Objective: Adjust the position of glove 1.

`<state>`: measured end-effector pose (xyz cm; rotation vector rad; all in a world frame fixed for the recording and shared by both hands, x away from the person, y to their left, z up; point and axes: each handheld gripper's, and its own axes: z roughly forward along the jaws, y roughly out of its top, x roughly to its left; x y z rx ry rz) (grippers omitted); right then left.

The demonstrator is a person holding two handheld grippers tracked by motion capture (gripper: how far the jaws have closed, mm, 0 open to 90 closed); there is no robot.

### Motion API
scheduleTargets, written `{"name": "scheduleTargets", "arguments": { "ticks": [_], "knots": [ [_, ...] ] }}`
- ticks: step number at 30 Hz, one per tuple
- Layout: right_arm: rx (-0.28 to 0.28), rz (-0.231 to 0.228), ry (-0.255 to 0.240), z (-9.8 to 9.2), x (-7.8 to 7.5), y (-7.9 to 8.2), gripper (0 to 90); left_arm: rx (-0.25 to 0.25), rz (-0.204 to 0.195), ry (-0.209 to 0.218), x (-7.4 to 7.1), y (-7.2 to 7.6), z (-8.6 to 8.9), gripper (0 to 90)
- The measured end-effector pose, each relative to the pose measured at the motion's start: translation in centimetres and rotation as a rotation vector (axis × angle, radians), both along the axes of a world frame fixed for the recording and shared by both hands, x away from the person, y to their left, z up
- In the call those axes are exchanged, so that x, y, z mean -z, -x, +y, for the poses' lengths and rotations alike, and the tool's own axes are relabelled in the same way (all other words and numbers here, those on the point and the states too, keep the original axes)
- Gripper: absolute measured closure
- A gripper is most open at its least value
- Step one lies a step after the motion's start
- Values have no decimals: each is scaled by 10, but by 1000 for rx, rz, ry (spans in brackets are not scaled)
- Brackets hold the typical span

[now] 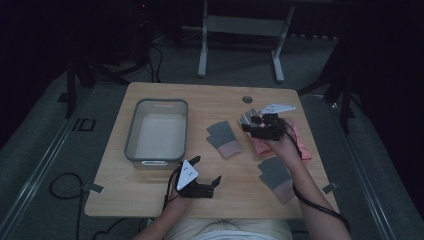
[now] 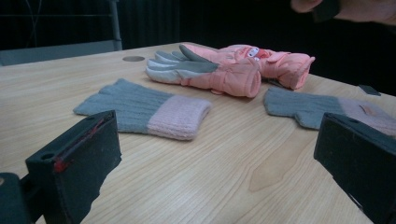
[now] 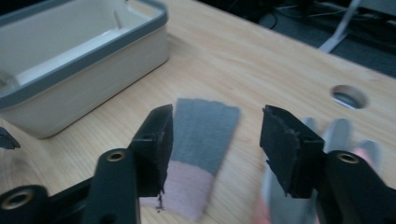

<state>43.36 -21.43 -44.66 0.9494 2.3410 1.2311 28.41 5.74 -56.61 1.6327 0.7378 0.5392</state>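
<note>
Left gripper [image 1: 206,171] rests low; right gripper [image 1: 248,123] hovers over pink gloves [image 1: 280,142].

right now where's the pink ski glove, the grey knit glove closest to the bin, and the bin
pink ski glove [image 2: 233,70], left gripper view, on its pink back
grey knit glove [image 1: 223,137], high view, on its grey palm
bin [image 1: 131,135], high view, on its left rim

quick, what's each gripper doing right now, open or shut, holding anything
left gripper: open, holding nothing, low over the table.
right gripper: partly open, nothing gripped, above the pink ski gloves.
</note>
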Motion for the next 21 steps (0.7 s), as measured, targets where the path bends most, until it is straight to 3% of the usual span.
{"name": "scheduleTargets", "arguments": {
  "ticks": [4,9,15,21],
  "knots": [
    [-42,28,38,19,18,-7,536,9,-1,3,0,0,0,0],
    [-66,102,65,36,46,-22,596,18,-4,3,0,1,-1,0],
    [-56,195,113,50,71,-40,601,32,6,14,0,0,0,0],
    [-81,200,168,61,87,-49,627,37,8,15,0,0,0,0]
  ]
}}
